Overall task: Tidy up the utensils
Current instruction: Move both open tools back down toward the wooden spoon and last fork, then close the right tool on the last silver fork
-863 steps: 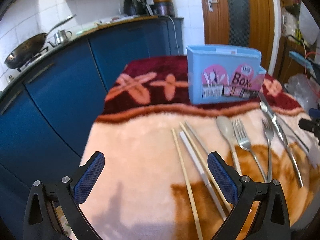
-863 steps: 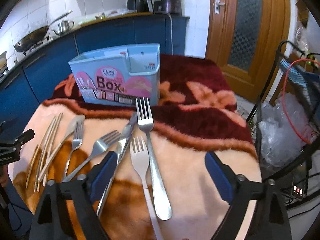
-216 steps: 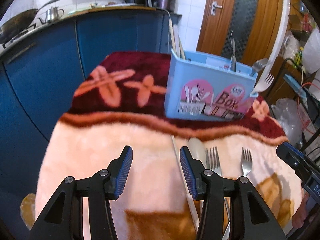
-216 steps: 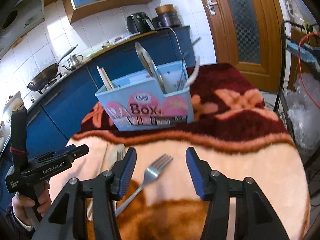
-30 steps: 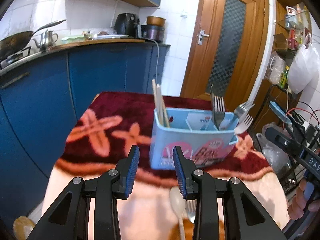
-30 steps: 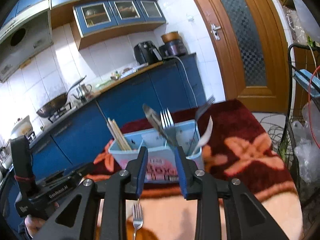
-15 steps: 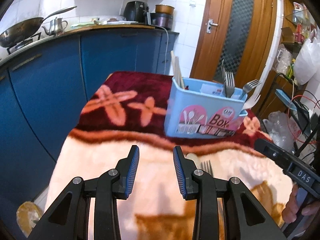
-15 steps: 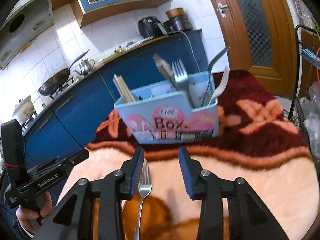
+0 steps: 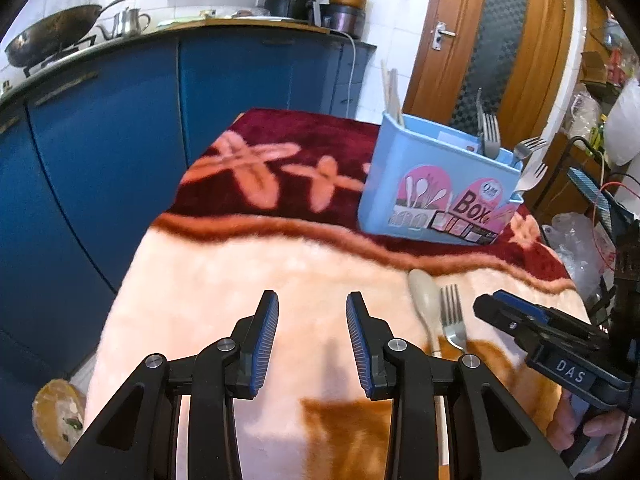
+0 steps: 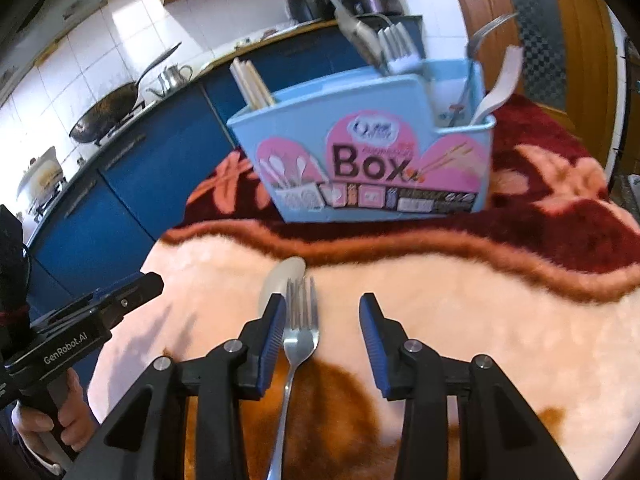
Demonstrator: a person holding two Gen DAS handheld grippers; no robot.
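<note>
A light blue utensil box (image 9: 436,188) (image 10: 372,152) stands on the dark red part of the blanket, holding chopsticks (image 10: 252,80), forks and a knife. A metal fork (image 10: 298,340) and a pale spoon (image 10: 280,280) lie side by side on the peach blanket; both also show in the left wrist view, fork (image 9: 452,316), spoon (image 9: 426,300). My right gripper (image 10: 322,336) is open and low over the fork, whose head lies between the fingers beside the left one. My left gripper (image 9: 308,336) is open and empty, left of the spoon.
The table is covered by a fluffy peach and dark red blanket (image 9: 256,264). Blue kitchen cabinets (image 9: 120,128) run behind and to the left, with a wok (image 9: 52,32) on the counter. A wooden door (image 9: 488,48) and cluttered wires stand to the right.
Both grippers have come down and forward toward the table. My right gripper now has the lying fork's head between its open fingers. The box looms larger in the right view.
</note>
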